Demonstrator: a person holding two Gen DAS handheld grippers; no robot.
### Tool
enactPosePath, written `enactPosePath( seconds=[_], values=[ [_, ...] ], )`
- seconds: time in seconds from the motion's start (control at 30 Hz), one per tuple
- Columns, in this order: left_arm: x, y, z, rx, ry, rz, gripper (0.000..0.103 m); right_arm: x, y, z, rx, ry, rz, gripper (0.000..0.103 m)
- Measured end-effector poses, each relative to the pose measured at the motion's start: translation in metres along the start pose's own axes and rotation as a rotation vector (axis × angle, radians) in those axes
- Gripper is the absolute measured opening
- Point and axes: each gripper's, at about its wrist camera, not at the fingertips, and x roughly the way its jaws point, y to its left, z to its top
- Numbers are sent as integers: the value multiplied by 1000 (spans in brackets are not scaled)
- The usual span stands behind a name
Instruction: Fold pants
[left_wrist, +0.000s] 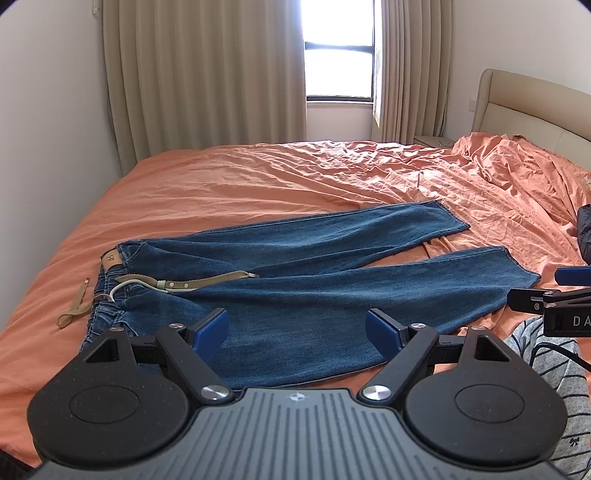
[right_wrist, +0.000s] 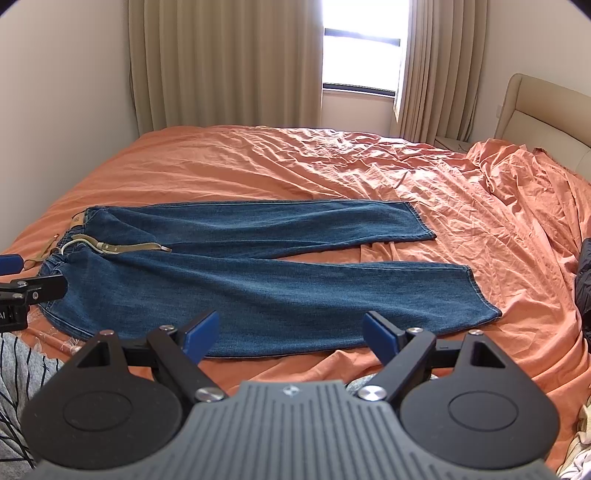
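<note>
Lying flat across the near half of the bed (left_wrist: 229, 173), the blue jeans (left_wrist: 295, 295) have their waistband at the left and both legs running to the right, the hems slightly apart so a wedge of orange sheet shows between them. An olive belt (left_wrist: 207, 280) trails from the waistband, one end resting on the denim and the other spilling left onto the sheet. The left tongs (left_wrist: 295, 328) hover over the near leg close to the waist, spread wide and holding nothing. The right tongs (right_wrist: 290, 332) hang above the near edge of the same leg, further toward the hem, likewise wide and empty. Beige curtains (right_wrist: 221, 62) flank a bright window (right_wrist: 362, 48) on the far wall, and a padded headboard (left_wrist: 535, 107) stands at the far right.
</note>
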Motion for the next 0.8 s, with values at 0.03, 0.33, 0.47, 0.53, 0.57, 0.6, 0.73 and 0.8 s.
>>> enactPosePath(
  seconds=[0.03, 0.33, 0.47, 0.53, 0.57, 0.6, 0.73, 0.8],
  values=[
    [0, 0, 0, -1, 0, 0, 98, 0, 0, 0, 0, 0, 1, 81],
    [0, 0, 0, -2, -1, 0, 98, 0, 0, 0, -1, 0, 0, 81],
    [0, 1, 0, 0, 0, -1, 98, 0, 0, 1, -2, 6, -3, 81],
    [-1, 1, 0, 0, -1, -1, 98, 0, 0, 1, -2, 8, -2, 81],
    [-1, 1, 0, -1, 0, -2, 98, 0, 0, 1, -3, 7, -2, 81],
    [-1, 1, 0, -2, 0, -2, 98, 0, 0, 1, -2, 7, -3, 81],
    [-1, 2, 0, 0, 1, -1, 98, 1, 1, 1, -2, 9, -2, 81],
    [-1, 2, 0, 0, 0, -2, 98, 2, 2, 1, -3, 11, -1, 81]
  ],
)
